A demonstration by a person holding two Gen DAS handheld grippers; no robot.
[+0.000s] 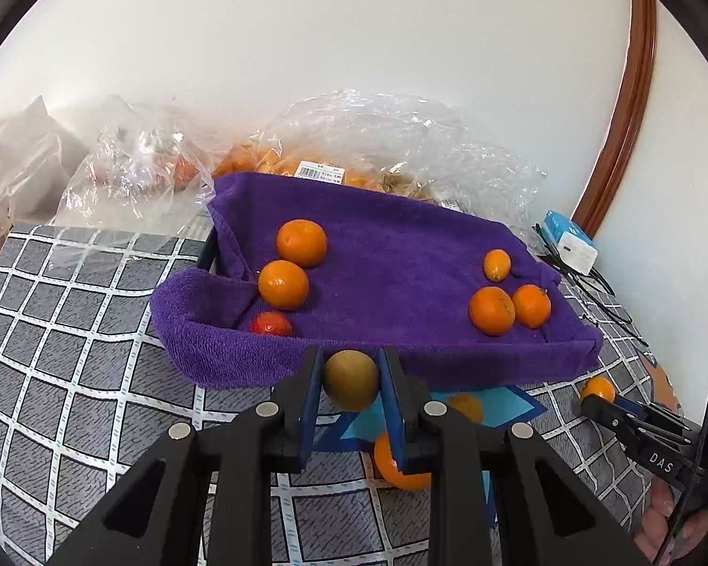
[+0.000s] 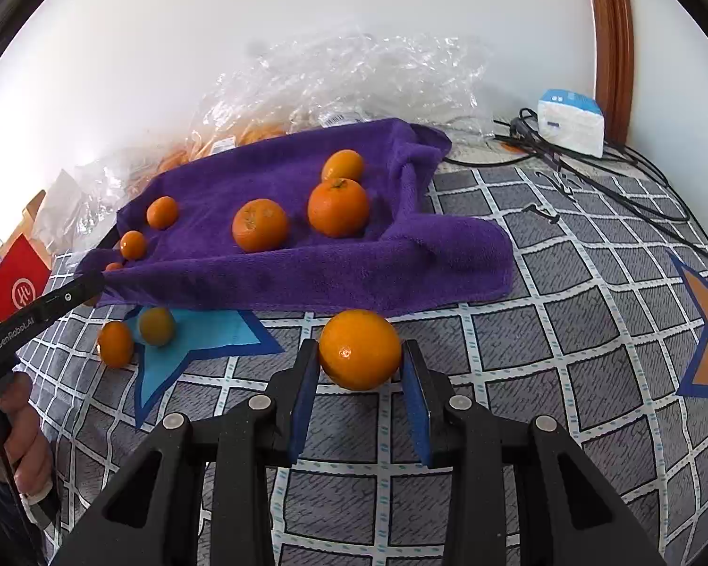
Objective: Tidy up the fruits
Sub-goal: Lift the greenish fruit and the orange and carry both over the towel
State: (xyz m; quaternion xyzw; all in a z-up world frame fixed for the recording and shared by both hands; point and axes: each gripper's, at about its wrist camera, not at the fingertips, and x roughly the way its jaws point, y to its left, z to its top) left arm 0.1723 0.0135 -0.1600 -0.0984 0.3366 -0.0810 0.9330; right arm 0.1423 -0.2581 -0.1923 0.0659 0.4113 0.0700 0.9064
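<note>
My left gripper (image 1: 350, 379) is shut on a dull greenish-yellow fruit (image 1: 351, 381), held just in front of the near rim of a tray lined with a purple towel (image 1: 401, 254). Several oranges lie on the towel, two at the left (image 1: 301, 242), a group at the right (image 1: 492, 310), and a small red fruit (image 1: 271, 324). My right gripper (image 2: 359, 361) has its jaws around a large orange (image 2: 359, 349) on the checked cloth; the left pad touches it, a small gap shows at the right pad. Two loose oranges (image 2: 115, 343) lie by a blue star patch (image 2: 203, 335).
Crinkled clear plastic bags with produce (image 1: 363, 151) lie behind the tray against the white wall. A white and blue box (image 2: 571, 122) and black cables (image 2: 590, 165) sit at the back right. A red box (image 2: 16, 283) stands at the left. A wooden frame (image 1: 623, 108) runs up the right.
</note>
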